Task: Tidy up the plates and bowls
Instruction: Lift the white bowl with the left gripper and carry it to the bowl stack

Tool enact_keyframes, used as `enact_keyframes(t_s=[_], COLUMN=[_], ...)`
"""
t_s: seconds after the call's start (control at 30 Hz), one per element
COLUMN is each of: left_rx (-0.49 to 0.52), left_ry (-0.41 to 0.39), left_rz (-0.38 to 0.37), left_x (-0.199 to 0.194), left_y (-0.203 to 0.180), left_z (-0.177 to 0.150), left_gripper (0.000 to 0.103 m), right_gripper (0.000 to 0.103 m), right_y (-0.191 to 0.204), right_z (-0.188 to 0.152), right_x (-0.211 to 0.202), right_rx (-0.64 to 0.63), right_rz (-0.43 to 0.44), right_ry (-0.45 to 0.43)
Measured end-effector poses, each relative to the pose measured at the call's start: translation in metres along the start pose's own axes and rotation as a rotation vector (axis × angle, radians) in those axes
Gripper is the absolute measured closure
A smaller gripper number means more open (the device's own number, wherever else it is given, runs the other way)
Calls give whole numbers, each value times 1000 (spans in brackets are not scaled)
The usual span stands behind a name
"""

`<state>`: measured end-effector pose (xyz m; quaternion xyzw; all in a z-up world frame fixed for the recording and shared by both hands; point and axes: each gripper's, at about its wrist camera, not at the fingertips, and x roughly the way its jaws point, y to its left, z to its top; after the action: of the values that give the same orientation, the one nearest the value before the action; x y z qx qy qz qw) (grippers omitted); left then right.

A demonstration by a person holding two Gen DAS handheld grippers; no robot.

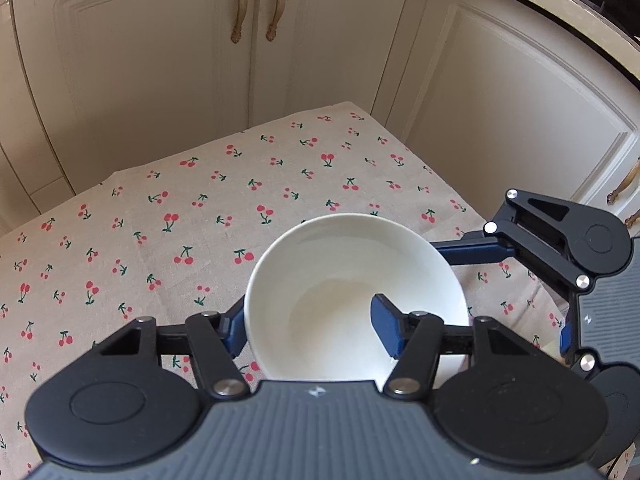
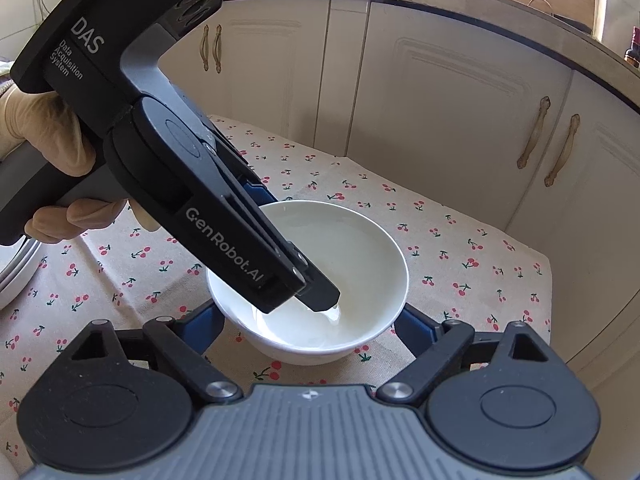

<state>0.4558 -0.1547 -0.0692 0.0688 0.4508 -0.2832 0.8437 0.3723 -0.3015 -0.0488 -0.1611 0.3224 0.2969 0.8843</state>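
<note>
Gripping the round white ceramic bowl (image 1: 352,300) by its near-left rim, the left tongs (image 1: 312,326) pinch the wall between one pad outside and one pad (image 1: 386,326) inside, likely so it can be lifted without tipping. The bowl sits near the middle of the counter, on the beige cherry-print tablecloth (image 1: 160,216). Farther right, the right tongs (image 2: 308,330) are spread wide, straddling the bowl's near side without touching it, seemingly ready to steady it. A stacked plate edge (image 2: 16,276) shows far left.
</note>
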Motion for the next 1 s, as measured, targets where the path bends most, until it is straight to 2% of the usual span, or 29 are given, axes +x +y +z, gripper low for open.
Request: enact_keyframes(t_s=[0.33, 1.0], left_rx=[18, 67], left_ry=[-9, -57], left_rz=[-4, -3], left_x=[-30, -126], left_y=[-21, -80], left_z=[-8, -57], left_gripper=[42, 42], right_gripper=[9, 9], right_y=[18, 85], right_z=[0, -5], right_x=[-28, -128], right_rx=[-12, -18], right_rz=[-8, -29], right_ry=[10, 20])
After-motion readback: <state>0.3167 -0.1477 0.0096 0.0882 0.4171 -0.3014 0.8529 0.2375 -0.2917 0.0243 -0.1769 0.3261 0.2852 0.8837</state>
